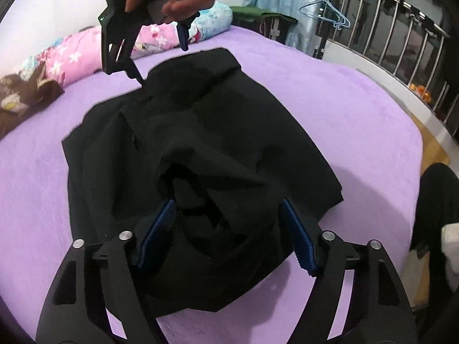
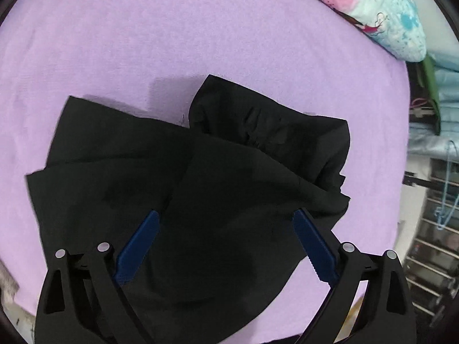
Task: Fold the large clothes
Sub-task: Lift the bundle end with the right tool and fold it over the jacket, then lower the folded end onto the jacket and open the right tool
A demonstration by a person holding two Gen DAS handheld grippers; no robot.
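Observation:
A large black garment (image 1: 206, 143) lies rumpled and partly folded on the purple bed sheet (image 1: 344, 109). My left gripper (image 1: 228, 209) is open just above its near end, blue pads (image 1: 160, 229) spread with cloth between them, not pinched. My right gripper (image 1: 160, 57) shows in the left wrist view at the garment's far edge, open, held by a hand. In the right wrist view the right gripper (image 2: 226, 218) is open over the garment (image 2: 186, 186), nothing clamped.
A pink and blue floral blanket (image 1: 86, 54) lies rolled along the far side of the bed (image 2: 387, 17). A metal railing (image 1: 401, 37) with blue hangers (image 1: 324, 8) stands to the right. The person's dark leg (image 1: 436, 200) is at the right bed edge.

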